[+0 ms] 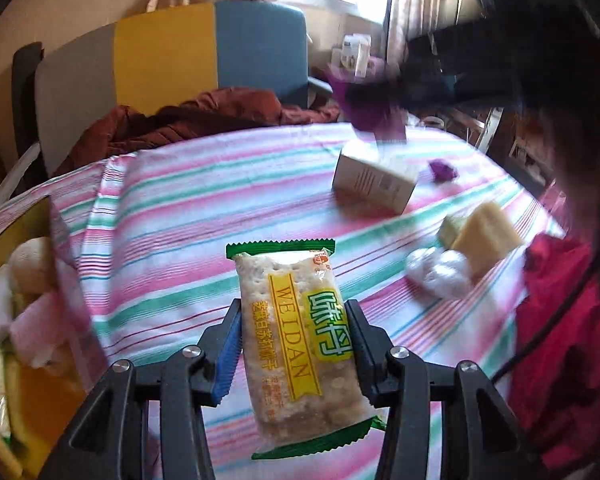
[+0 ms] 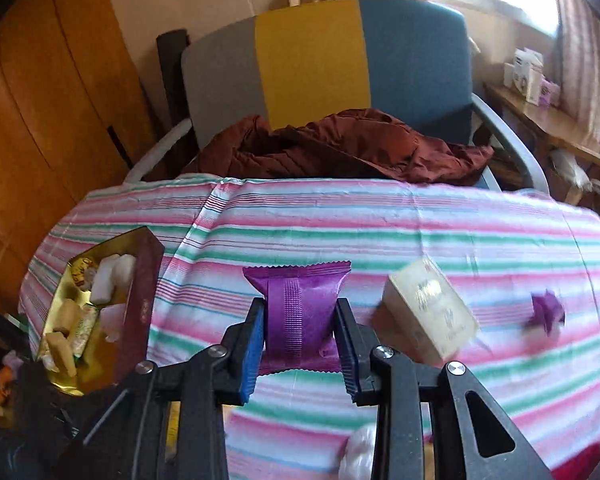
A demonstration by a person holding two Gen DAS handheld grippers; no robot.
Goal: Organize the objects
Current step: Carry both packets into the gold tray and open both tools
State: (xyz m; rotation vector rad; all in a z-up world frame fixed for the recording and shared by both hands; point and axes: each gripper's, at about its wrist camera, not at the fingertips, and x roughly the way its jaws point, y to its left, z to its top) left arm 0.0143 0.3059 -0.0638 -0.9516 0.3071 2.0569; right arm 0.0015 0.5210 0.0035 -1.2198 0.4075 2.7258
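Observation:
My left gripper [image 1: 296,320] is shut on a green-edged cracker packet [image 1: 296,340] marked WEIDAN, held above the striped tablecloth [image 1: 188,216]. My right gripper [image 2: 300,320] is shut on a purple snack packet [image 2: 300,312], also above the cloth [image 2: 380,216]. In the left wrist view the right gripper shows blurred at the upper right with the purple packet [image 1: 372,108]. An open gold-lined box [image 2: 140,292] with several wrapped snacks lies at the left; its blurred edge shows in the left wrist view [image 1: 28,300].
On the cloth lie a cream carton [image 1: 374,180] [image 2: 432,316], a small purple wrapper [image 1: 442,170] [image 2: 544,314], a yellow packet [image 1: 484,236] and a clear-wrapped item [image 1: 440,276]. Behind the table stands a grey, yellow and blue chair [image 2: 312,64] with a rust-brown jacket [image 2: 340,148].

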